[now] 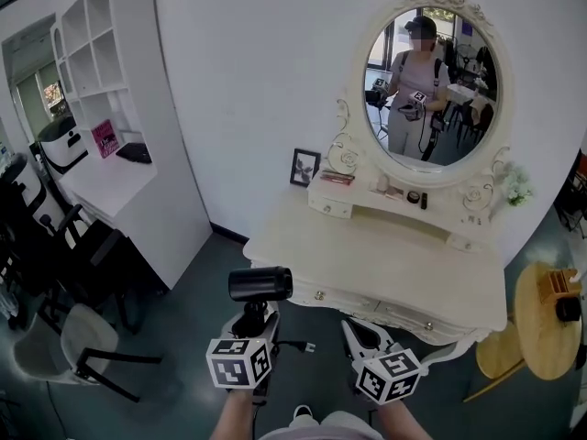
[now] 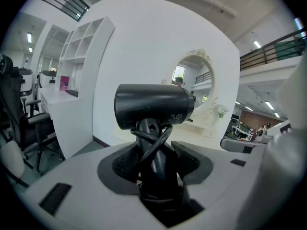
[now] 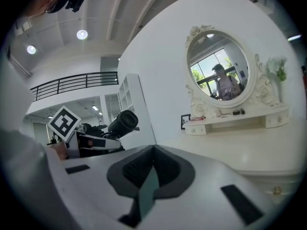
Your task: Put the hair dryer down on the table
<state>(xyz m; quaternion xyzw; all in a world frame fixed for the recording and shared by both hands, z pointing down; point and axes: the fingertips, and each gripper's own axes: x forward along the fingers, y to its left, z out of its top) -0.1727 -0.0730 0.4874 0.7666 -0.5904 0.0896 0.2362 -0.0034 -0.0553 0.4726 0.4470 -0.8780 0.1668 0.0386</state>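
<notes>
Left gripper [image 2: 155,160] clamped on the hair dryer [image 2: 153,107] handle (barrel above the fingers), short of the table [image 1: 367,246] edge, bare tabletop beyond. Right gripper [image 3: 152,152] fingers together, empty.

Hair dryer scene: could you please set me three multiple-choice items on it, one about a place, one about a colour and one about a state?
1. Where is the hair dryer relative to the dressing table?
A. Lying flat on it.
B. In the left claw, in front of it.
C. Standing upright on it.

2. What colour is the hair dryer?
A. Black.
B. Pink.
C. White.

3. How does the right claw stand?
A. Wide open.
B. Shut on the hair dryer.
C. Shut, holding nothing.

Answers:
1 B: the left claw grips its handle short of the table's edge.
2 A: barrel and handle are both black.
3 C: it is closed with nothing inside.
</notes>
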